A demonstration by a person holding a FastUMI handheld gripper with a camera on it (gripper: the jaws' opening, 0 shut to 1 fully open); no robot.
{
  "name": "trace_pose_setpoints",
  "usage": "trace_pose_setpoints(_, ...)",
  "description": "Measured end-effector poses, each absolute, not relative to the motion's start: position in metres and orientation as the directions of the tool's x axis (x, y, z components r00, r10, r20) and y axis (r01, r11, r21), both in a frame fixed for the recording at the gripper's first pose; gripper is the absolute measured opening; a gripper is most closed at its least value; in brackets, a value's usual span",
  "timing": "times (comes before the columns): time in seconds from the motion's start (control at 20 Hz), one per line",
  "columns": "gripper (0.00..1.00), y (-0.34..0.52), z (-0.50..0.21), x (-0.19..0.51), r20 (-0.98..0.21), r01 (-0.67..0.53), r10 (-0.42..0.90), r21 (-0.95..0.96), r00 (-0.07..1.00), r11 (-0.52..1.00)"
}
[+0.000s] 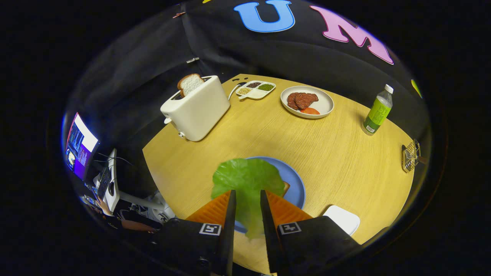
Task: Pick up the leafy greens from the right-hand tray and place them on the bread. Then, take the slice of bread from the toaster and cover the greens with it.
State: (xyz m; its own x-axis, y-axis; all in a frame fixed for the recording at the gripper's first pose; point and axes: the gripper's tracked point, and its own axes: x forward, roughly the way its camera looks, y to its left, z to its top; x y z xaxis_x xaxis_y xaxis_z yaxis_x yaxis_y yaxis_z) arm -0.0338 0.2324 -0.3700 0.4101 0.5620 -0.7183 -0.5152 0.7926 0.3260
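2 ridged orange fingers (226, 203) pinch crinkled leafy greens (247, 180).

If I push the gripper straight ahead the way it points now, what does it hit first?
Probably the blue plate with the bread on it: the gripper, shut on the leafy greens, aims down at it. The leaf would likely touch first. Depth is hard to judge.

Wooden table (345, 153) (black cloth wall (153, 57))
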Motion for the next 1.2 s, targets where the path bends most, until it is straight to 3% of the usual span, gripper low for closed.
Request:
trace_pose_setpoints(0.15,0.53,0.229,-0.372,-0.033,-0.719,-0.516,0.545,0.299,0.431,0.803)
trace_pose_setpoints(0.45,0.54,0.22,-0.358,-0.032,-0.694,-0.507,0.541,0.287,0.474,0.813)
trace_pose_setpoints(0.9,0.54,0.219,-0.271,-0.01,-0.467,-0.523,0.567,0.234,0.679,0.819)
trace_pose_setpoints(1.2,0.58,0.275,-0.205,0.006,-0.402,-0.589,0.626,0.228,0.668,0.775)
